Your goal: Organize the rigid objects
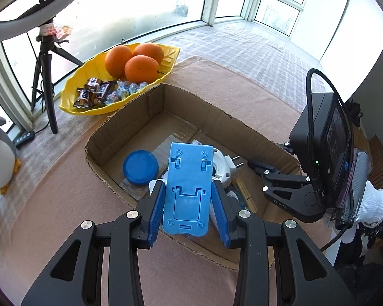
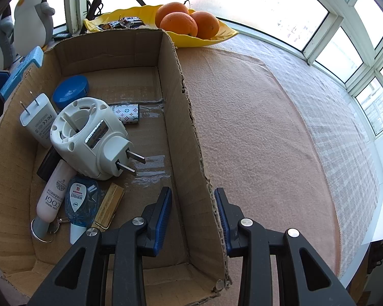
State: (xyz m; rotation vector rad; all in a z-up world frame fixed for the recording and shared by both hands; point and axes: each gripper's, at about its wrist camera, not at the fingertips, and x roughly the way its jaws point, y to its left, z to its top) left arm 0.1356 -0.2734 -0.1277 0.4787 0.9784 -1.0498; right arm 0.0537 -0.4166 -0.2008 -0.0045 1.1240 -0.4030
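A peach fleece cloth point(image 2: 255, 127) covers the desk, with a pale checked cover point(image 1: 242, 48) beyond it running to the bay windows point(image 2: 349, 25) at the far side. An open cardboard box point(image 1: 130, 117) sits on the cloth. Behind it, at the far left, a yellow leaf-shaped dish point(image 1: 74, 84) holds three oranges point(image 1: 140, 68) and wrapped sweets point(image 1: 94, 94). A tripod point(image 1: 44, 76) with a ring light stands by the glass, and a plush penguin point(image 2: 32, 17) sits off to the left.

The left tongs point(image 1: 188, 205) are clamped on a blue phone stand point(image 1: 189, 188), held above the box's near-left wall. The right tongs point(image 2: 192, 216) stand apart, straddling the box's right wall with one finger inside and one outside, gripping nothing.

Inside the box lie a blue round lid point(image 2: 71, 90), a white charger point(image 2: 37, 119), a white plug-in device point(image 2: 89, 137), a patterned tube point(image 2: 127, 113), a pink bottle point(image 2: 53, 193), an eye-drop bottle point(image 2: 80, 204) and a small wooden block point(image 2: 108, 206).
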